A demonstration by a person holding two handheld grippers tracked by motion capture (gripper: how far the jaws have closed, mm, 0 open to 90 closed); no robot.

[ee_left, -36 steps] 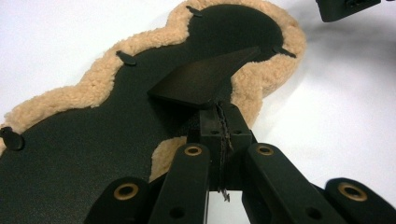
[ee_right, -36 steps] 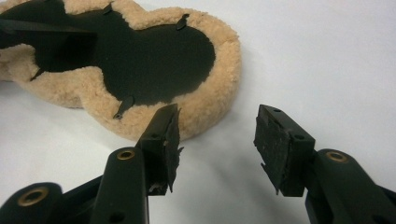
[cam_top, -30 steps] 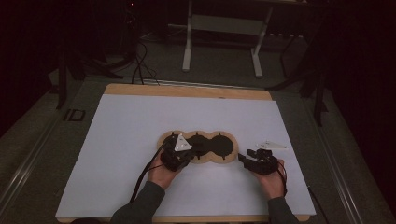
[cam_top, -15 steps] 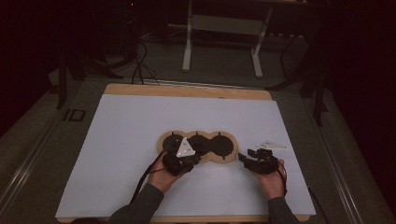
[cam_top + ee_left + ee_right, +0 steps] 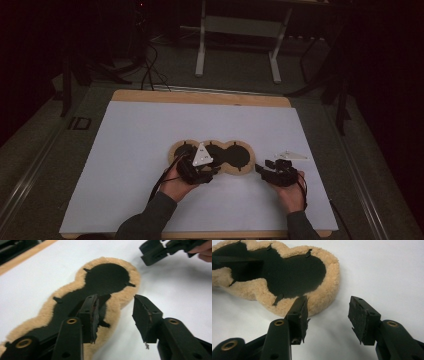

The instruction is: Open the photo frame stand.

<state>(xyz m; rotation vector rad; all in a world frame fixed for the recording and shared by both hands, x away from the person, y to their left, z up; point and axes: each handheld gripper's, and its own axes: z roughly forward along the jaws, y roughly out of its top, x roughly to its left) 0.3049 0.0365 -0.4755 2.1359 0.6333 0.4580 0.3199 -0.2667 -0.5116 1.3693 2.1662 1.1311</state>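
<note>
Presently the fleece pad (image 5: 212, 156), a three-lobed piece with a black centre and a tan woolly border, lies flat on the white sheet (image 5: 130, 150) that covers the table (image 5: 200, 97), a little toward six o'clock of the sheet's middle. The left hand-held gripper (image 5: 115, 312) sits over the pad's lobe at nine o'clock in the high view; its jaws have just been opening and now stand wide, one over the black centre and the other over the bare sheet beyond the border, with the woolly edge below the gap and nothing pressed between the pads. The right hand-held gripper (image 5: 328, 315) rests just off the pad's lobe at three o'clock, jaws likewise wide and empty, pointing at the fleece rim without touching it. In my judgement the left side's hold on the pad has been let go and the pad is set down, flat and unfolded. Whether further placing, turning or lifting is intended cannot be told from these pictures; if so, a fresh grip on the border is what remains, and neither gripper has one. A small pale plate (image 5: 290, 155) lies on the sheet at three o'clock, apart from the pad.
</note>
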